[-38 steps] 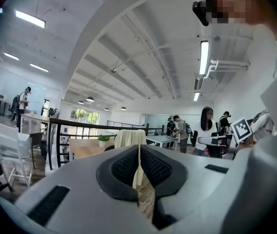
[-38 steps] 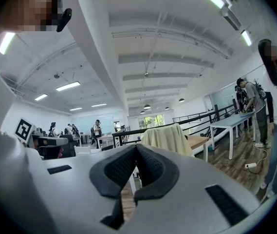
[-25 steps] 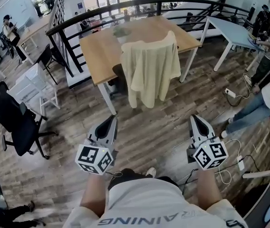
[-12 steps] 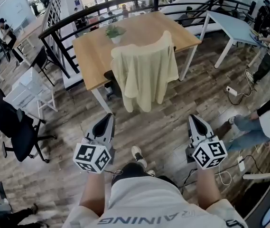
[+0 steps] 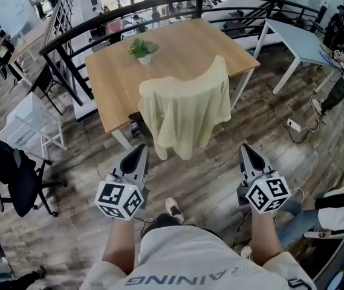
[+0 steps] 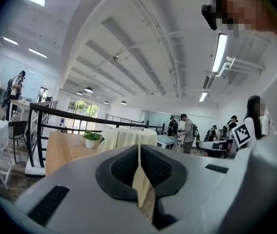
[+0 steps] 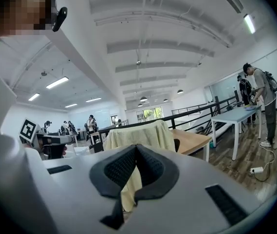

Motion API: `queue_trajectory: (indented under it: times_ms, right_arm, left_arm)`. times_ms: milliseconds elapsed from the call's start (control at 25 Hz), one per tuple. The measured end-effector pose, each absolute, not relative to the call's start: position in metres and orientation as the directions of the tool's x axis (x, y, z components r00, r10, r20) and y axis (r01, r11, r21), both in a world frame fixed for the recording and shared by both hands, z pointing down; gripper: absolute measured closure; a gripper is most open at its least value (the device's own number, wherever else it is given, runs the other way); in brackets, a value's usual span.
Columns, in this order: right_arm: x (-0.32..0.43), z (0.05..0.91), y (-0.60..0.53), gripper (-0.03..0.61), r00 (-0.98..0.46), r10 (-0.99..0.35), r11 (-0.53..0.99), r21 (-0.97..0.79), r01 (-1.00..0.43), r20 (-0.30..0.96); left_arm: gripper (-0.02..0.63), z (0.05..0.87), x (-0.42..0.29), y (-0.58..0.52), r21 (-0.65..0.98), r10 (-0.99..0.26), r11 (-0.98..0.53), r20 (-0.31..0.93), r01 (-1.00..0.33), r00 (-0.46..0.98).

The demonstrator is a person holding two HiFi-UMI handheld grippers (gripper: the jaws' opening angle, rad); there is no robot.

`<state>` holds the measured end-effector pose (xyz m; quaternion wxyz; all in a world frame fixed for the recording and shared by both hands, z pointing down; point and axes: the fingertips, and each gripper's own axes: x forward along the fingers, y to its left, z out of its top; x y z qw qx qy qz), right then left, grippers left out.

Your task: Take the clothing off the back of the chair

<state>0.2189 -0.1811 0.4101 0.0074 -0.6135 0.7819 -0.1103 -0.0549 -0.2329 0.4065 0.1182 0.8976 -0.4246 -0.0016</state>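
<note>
"While both pairs of jaws are clenched on nothing, what has to happen first?"

"They need to open. The pale yellow clothing (image 5: 184,116) hangs over the back of the chair (image 7: 176,145), which is tucked in at the near edge of the table (image 5: 105,89). It's well apart from the left gripper (image 5: 141,148) and the right gripper (image 5: 245,148)."

"Where should they take hold?"

"I'd say one at each shoulder, along the top edge of the chair back. Then lift upward, not outward, so the hem doesn't snag."

Pale yellow clothing (image 5: 185,112) hangs draped over the chair (image 5: 136,120) back.
</note>
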Motion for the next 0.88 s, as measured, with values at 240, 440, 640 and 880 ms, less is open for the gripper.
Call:
queue_trajectory:
  times_ms: [240,440,640,880]
  right_arm:
    - [0.196,0.409,-0.252,0.557,-0.281,-0.95,0.259,-0.163,-0.952,0.136]
    - [0.19,0.411,-0.289,0.557,-0.292,-0.944,0.267,-0.16,-0.95,0.153]
    - [0.194,0.403,-0.317,0.557,-0.298,-0.943,0.278,-0.145,-0.95,0.149]
    - [0.213,0.398,-0.353,0.557,-0.32,-0.938,0.299,-0.154,-0.942,0.132]
  left_arm:
    - [0.572,0.412,-0.071,-0.296,0.232,-0.77,-0.596,0.108,-0.769,0.629]
    - [0.571,0.412,-0.073,-0.329,0.244,-0.763,-0.6,0.112,-0.762,0.636]
    - [0.571,0.413,-0.081,-0.35,0.266,-0.772,-0.582,0.115,-0.768,0.625]
    - [0.571,0.413,-0.067,-0.369,0.272,-0.792,-0.551,0.128,-0.789,0.597]
